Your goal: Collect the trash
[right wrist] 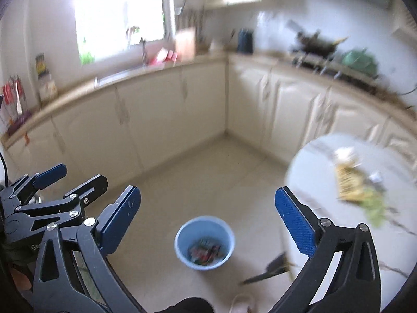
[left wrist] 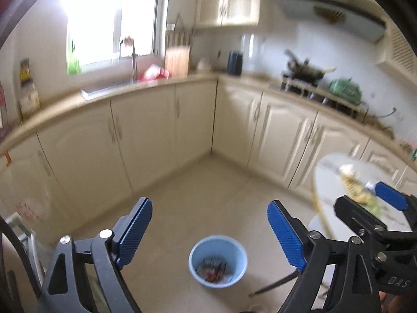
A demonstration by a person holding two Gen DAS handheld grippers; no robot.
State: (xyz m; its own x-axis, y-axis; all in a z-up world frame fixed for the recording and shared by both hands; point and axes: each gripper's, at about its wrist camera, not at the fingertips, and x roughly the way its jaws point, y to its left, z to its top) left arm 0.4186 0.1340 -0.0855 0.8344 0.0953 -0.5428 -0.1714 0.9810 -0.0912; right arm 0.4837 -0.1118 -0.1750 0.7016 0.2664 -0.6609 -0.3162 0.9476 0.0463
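Landmark: the round white table (right wrist: 312, 167), standing on the tiled floor near the right-hand run of cream cupboards (left wrist: 161, 130). Blue bin (right wrist: 204, 242) sits on the floor, well apart from the table on its left, already holding some dark wrappers at the bottom. On the table, toward its far right part, lies the remaining trash: a yellow packet (right wrist: 348, 180), with a white scrap (right wrist: 344, 154) just beyond it on the far side and green leafy bits (right wrist: 376, 208) trailing off its near-right end. Motion blur softens all of it; finer scraps cannot be told. The packet's long axis runs from far-left to near-right across the table top; which end is its opening cannot be told. Right claw (right wrist: 208, 227) hangs above the bin, jaws spread wide, nothing between them. Left claw (left wrist: 209, 237) likewise wide and empty, also over the bin. The packet lies up and to the right of both claws; the right claw is judged the nearer, since the left claw appears at the left edge of the right wrist view, farther from the table. Next move likely a swing right to the table, closing across the packet's short side.
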